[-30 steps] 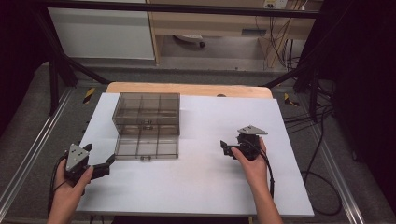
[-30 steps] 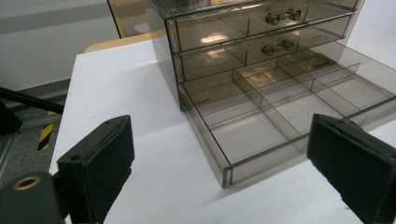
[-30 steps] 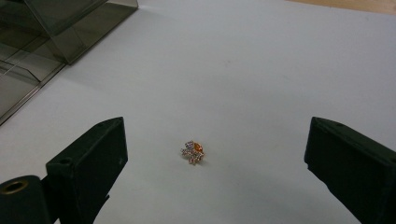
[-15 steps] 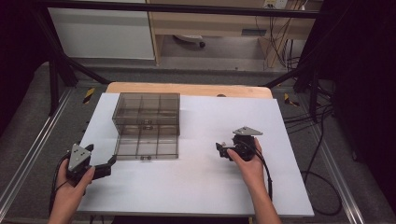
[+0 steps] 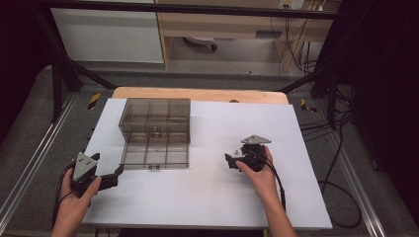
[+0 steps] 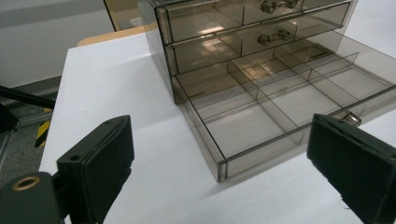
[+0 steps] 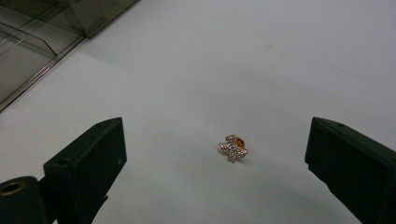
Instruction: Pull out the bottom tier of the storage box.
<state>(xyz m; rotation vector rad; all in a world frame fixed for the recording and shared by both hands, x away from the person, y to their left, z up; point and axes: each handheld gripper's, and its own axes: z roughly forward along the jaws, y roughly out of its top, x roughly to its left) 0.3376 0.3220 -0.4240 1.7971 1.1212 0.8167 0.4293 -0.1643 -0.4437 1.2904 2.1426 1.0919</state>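
The right tool [image 7: 215, 172] is spread wide over a small jewelled earring [image 7: 233, 148], which lies on the white worktop [image 5: 207, 197] between its jaws, apparently lined up for a pinch; the left tool [image 5: 116, 174], also spread, waits at seven o'clock of the smoky drawer box [image 5: 155, 118], whose bottom drawer [image 6: 275, 105] stands pulled out, likely to receive it.

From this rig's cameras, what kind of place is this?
Probably a lab data-collection bench, not a home. A white table sits inside a black frame, loose cables trail on the floor, and a person's hand-held right gripper nears a tiny jewelled earring beside a clear drawer organiser.
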